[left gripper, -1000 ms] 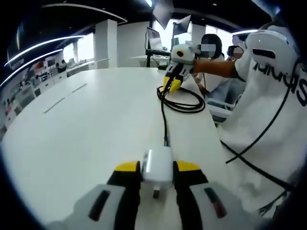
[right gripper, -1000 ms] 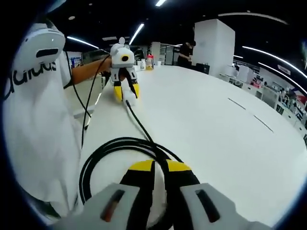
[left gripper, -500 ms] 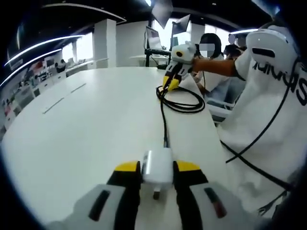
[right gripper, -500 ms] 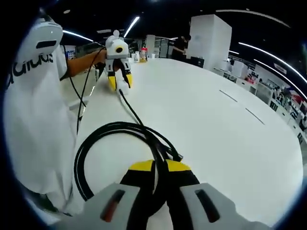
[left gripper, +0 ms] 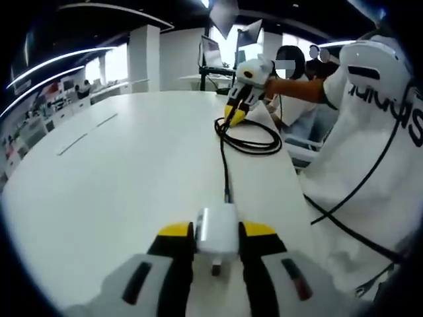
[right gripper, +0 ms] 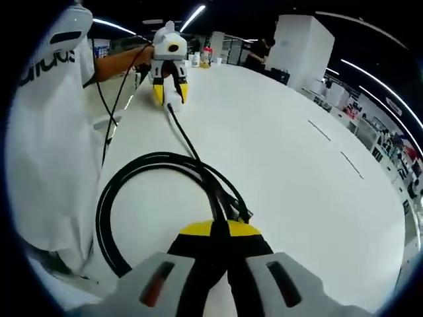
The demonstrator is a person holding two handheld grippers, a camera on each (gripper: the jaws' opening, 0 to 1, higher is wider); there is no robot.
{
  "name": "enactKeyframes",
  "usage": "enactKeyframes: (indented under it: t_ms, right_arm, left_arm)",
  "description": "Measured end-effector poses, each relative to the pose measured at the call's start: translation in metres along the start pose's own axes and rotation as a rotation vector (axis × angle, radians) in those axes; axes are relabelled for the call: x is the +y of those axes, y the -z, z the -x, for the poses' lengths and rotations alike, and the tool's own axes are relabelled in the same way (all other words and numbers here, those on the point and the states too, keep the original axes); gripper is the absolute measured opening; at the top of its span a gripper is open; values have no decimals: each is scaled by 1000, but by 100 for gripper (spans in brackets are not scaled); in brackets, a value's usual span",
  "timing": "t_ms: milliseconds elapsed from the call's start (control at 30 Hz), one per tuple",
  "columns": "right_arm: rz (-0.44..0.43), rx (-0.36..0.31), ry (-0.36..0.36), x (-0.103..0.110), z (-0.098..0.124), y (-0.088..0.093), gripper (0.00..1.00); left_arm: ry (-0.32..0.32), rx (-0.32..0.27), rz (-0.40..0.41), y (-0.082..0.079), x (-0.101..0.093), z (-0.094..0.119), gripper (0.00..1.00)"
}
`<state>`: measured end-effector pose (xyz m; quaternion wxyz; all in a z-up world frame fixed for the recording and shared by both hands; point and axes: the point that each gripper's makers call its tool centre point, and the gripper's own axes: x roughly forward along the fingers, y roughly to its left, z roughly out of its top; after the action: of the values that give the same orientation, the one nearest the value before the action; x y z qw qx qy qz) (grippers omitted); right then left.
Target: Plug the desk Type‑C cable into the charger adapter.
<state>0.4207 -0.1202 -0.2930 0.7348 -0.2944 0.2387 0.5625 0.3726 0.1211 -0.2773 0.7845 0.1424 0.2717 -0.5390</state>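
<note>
Fingers [left gripper: 178, 238] of the left gripper [left gripper: 217, 239] are clamped on the white square charger adapter [left gripper: 217, 230]; right gripper [right gripper: 220, 232] fingers are pinched on the coiled black Type-C cable [right gripper: 158, 162], laid across the white surface [right gripper: 284, 152].
</note>
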Motion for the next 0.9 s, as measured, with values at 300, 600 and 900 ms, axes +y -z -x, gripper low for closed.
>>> enactKeyframes:
  t_ms: [300,600,900]
  right_arm:
    - [24,90,2,-1,-2,2,2]
    - [69,148,12,-2,-2,1,2]
    - [71,152,17,-3,-1,0,2]
  left_arm:
    - [-2,2,6,0,-1,-1,26]
    - [0,5,11,0,-1,-1,26]
    - [-7,-3,26,-3,4,-2,26]
